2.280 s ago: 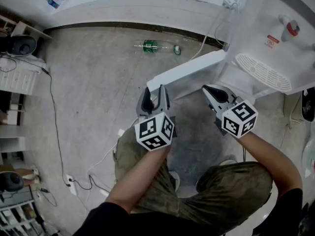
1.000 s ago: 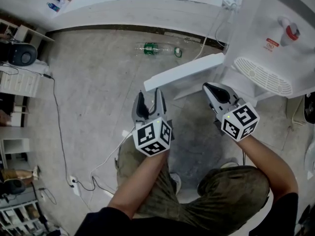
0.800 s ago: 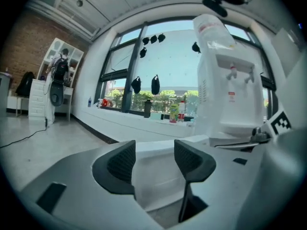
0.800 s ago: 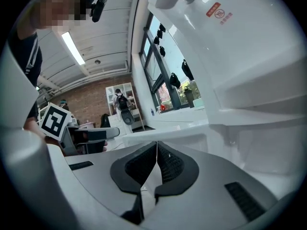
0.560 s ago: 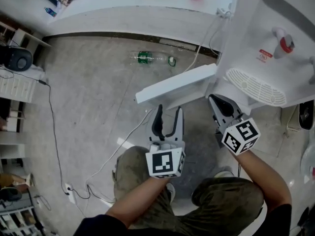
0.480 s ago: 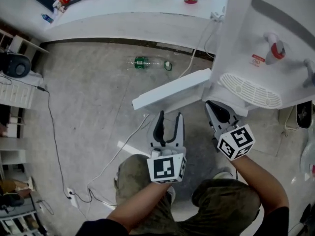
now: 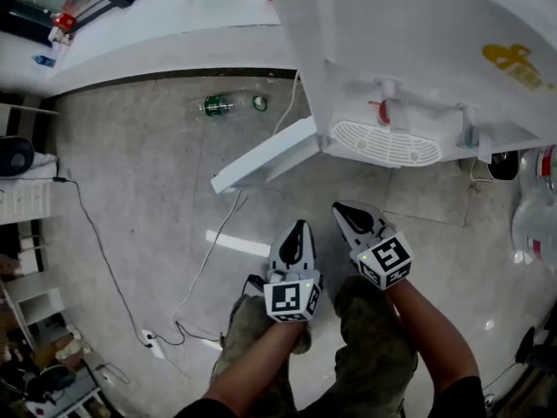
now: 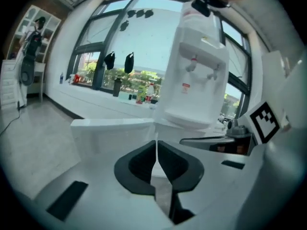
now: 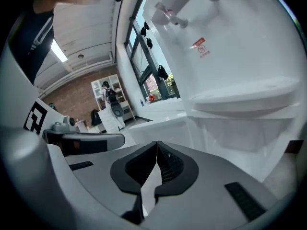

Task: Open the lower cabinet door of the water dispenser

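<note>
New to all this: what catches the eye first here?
The white water dispenser at upper right, its lower cabinet door swung wide open over the floor. In front of it, the left gripper and right gripper, both shut and empty. A green-labelled bottle lies on the floor.

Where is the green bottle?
In the head view, the green bottle lies on the floor at upper left, beside the base of the counter, just beyond the open cabinet door.
</note>
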The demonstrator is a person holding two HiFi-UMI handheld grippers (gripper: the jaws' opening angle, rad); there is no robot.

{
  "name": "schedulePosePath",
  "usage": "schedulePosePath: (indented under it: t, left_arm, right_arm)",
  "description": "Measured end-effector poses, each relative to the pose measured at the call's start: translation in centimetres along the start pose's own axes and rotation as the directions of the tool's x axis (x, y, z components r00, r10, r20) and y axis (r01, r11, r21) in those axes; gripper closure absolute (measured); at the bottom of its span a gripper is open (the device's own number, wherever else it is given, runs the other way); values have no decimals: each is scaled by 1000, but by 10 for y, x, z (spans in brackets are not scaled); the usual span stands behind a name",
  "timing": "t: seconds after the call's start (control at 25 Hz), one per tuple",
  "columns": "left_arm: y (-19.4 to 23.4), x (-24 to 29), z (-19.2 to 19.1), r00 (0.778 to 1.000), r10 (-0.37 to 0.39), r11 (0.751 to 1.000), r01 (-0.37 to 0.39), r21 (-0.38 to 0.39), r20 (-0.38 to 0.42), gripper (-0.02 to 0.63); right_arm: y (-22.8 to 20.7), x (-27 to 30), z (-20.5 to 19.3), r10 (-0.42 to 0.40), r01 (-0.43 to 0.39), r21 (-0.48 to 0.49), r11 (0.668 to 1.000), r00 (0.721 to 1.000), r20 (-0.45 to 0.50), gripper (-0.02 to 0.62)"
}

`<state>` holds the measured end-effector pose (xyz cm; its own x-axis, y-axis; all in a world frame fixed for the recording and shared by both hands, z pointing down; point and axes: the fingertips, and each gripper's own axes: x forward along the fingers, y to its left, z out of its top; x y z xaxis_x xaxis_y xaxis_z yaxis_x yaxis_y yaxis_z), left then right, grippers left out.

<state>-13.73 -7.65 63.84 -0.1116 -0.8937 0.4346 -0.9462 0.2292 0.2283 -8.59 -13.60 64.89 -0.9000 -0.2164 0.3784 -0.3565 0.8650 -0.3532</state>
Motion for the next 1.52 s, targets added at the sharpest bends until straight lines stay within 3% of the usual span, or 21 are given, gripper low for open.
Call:
schedulePosePath:
  t: [0.16, 0.36, 0.56, 0.68, 0.96, 1.28, 1.52]
  left_arm:
    - [-25, -6, 17, 987, -157, 969, 160, 189, -32, 595]
    - [-64, -30, 47, 951, -282, 930, 303, 207, -128, 595]
    - [-57, -67, 73, 962, -188, 975, 207, 81, -196, 595]
    - [-57, -89, 95, 967, -161, 982, 178, 70, -198, 595]
    - [-65, -140, 200, 965, -201, 975, 213, 60, -166, 596]
    - [-64, -250, 324, 955, -277, 956, 285, 70, -106, 600]
    - [-59, -339, 364, 936, -326, 935, 340, 105, -129, 600]
  right_arm:
    - [17, -40, -1, -111, 115, 59, 992, 992, -63, 597]
    - [30, -92, 15, -234, 243, 171, 955, 969, -76, 597]
    - [46, -145, 46, -286, 298, 159, 941, 953, -97, 597]
    - [52, -178, 65, -325, 342, 147, 928, 937, -131, 597]
    - [74, -240, 165, -416, 423, 155, 893, 906, -74, 597]
    - [168, -325, 253, -512, 505, 187, 842, 859, -12, 597]
    - [243, -387, 310, -587, 571, 167, 804, 807, 70, 597]
